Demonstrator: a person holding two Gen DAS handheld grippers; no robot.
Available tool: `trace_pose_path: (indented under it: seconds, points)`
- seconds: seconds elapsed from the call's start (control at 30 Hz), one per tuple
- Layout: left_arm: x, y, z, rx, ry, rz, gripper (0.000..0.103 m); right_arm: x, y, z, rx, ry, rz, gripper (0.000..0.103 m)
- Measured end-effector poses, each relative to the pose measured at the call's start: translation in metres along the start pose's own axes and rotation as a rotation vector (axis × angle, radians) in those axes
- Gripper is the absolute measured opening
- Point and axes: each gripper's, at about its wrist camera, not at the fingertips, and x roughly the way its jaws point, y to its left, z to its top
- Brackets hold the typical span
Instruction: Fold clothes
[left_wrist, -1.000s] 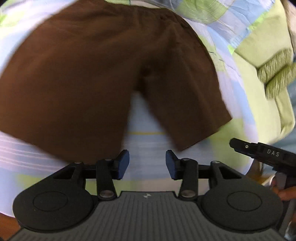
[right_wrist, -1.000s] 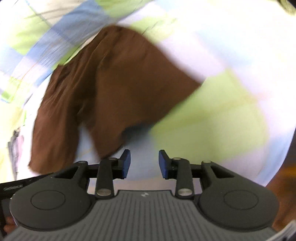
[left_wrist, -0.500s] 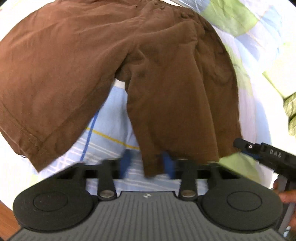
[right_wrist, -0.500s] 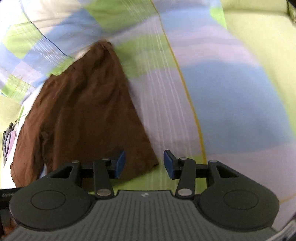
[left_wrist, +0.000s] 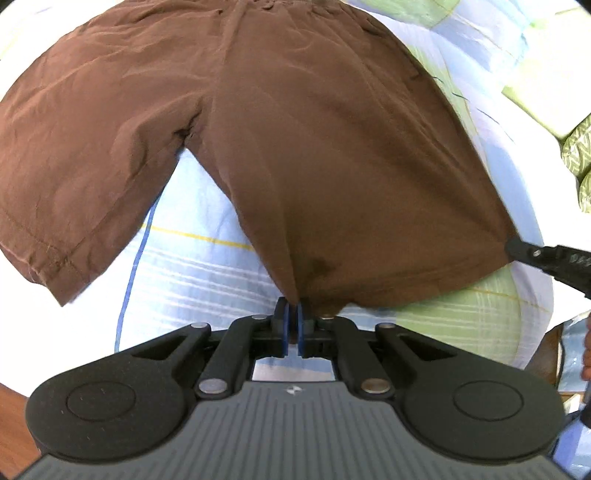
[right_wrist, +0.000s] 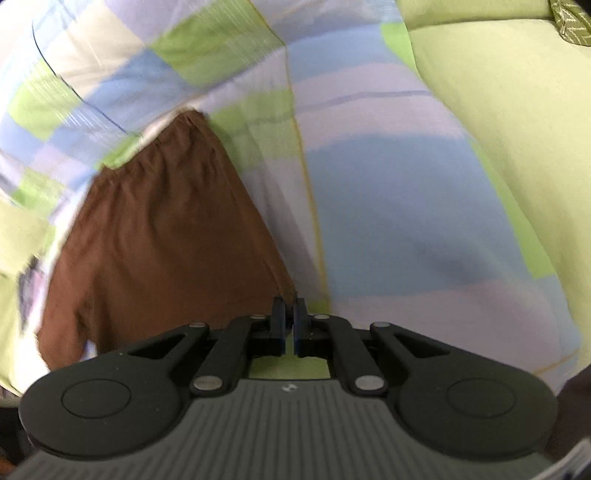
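Observation:
A pair of brown shorts (left_wrist: 314, 155) lies spread on a checked bedsheet (left_wrist: 192, 266), waistband far, both legs toward me. My left gripper (left_wrist: 291, 314) is shut on the hem of the right leg at its inner corner. In the right wrist view the same shorts (right_wrist: 159, 236) fill the left half, and my right gripper (right_wrist: 289, 306) is shut on the outer corner of that leg's hem. The right gripper's black finger (left_wrist: 546, 256) shows at the right edge of the left wrist view, touching the hem's outer corner.
The bedsheet (right_wrist: 388, 206) is checked in blue, green and white. A plain light-green cover (right_wrist: 509, 110) lies to the right, with a green patterned cloth (left_wrist: 580, 155) beyond it. A hand (left_wrist: 585, 354) shows at the right edge.
Both grippers moved forward to the right leg's hem and went from open to shut on it, the left at the inner corner, the right at the outer corner.

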Motion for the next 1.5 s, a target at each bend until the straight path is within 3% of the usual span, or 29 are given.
trace_pose_path:
  seconds: [0.13, 0.23, 0.27, 0.37, 0.43, 0.47, 0.5, 0.6, 0.77, 0.87, 0.93, 0.97, 1.0, 1.13, 1.2, 1.33, 1.37, 1.43, 1.47, 1.5]
  points:
    - [-0.013, -0.005, 0.003, 0.019, 0.028, -0.033, 0.002, 0.01, 0.009, -0.003, -0.062, -0.007, -0.086, 0.004]
    - [-0.033, -0.003, -0.011, 0.043, 0.04, -0.024, 0.005, 0.002, 0.017, 0.0, -0.054, -0.029, -0.213, 0.043]
    - [-0.042, 0.0, -0.019, 0.063, 0.045, 0.002, 0.005, -0.004, 0.02, -0.002, -0.058, -0.051, -0.245, 0.044]
    - [-0.055, 0.01, -0.031, 0.143, 0.034, 0.124, 0.005, -0.019, 0.038, -0.015, -0.124, -0.061, -0.152, 0.04]
    - [-0.062, 0.017, -0.036, 0.228, 0.012, 0.24, 0.016, -0.021, 0.067, -0.033, -0.259, -0.041, -0.046, 0.038]
    - [-0.063, 0.02, -0.036, 0.274, -0.003, 0.295, 0.037, -0.022, 0.086, -0.044, -0.348, -0.027, 0.016, 0.038]
    - [-0.063, 0.023, -0.036, 0.326, -0.019, 0.352, 0.045, -0.022, 0.103, -0.054, -0.431, -0.019, 0.064, 0.038]
    - [-0.056, 0.025, -0.036, 0.575, -0.074, 0.531, 0.047, -0.015, 0.145, -0.075, -0.645, -0.031, 0.121, 0.036]
    - [-0.03, 0.024, -0.04, 0.802, -0.105, 0.578, 0.051, 0.003, 0.2, -0.103, -0.983, -0.087, 0.123, 0.043]
    - [-0.022, 0.03, -0.041, 0.888, -0.113, 0.541, 0.051, 0.013, 0.215, -0.118, -1.122, -0.107, 0.083, 0.041]
    - [-0.018, 0.034, -0.04, 0.938, -0.116, 0.505, 0.048, 0.019, 0.222, -0.128, -1.171, -0.111, 0.06, 0.03]
    - [-0.015, 0.037, -0.04, 0.963, -0.118, 0.487, 0.032, 0.023, 0.226, -0.133, -1.196, -0.107, 0.042, 0.014]
    - [-0.013, 0.039, -0.04, 0.987, -0.12, 0.468, 0.006, 0.028, 0.23, -0.137, -1.215, -0.094, 0.019, 0.002]
    - [-0.006, 0.048, -0.038, 1.072, -0.124, 0.39, 0.005, 0.014, 0.237, -0.131, -1.115, -0.099, -0.002, 0.002]
    - [-0.012, 0.056, -0.033, 1.03, -0.102, 0.323, 0.005, 0.003, 0.24, -0.131, -1.086, -0.115, -0.017, 0.002]
    - [-0.001, 0.065, -0.04, 1.103, -0.056, 0.304, 0.005, 0.005, 0.243, -0.143, -1.105, -0.027, -0.064, 0.002]
    - [-0.005, 0.063, -0.045, 1.122, -0.057, 0.289, 0.011, 0.007, 0.244, -0.148, -1.11, 0.003, -0.081, 0.002]
    - [-0.018, 0.067, -0.044, 1.069, -0.024, 0.193, 0.017, 0.01, 0.247, -0.156, -1.12, 0.065, -0.115, 0.012]
    - [-0.023, 0.069, -0.043, 1.046, -0.019, 0.169, 0.028, 0.011, 0.248, -0.161, -1.125, 0.095, -0.132, 0.024]
    - [-0.029, 0.073, -0.042, 1.02, -0.02, 0.147, 0.029, 0.008, 0.25, -0.163, -1.101, 0.105, -0.133, 0.024]
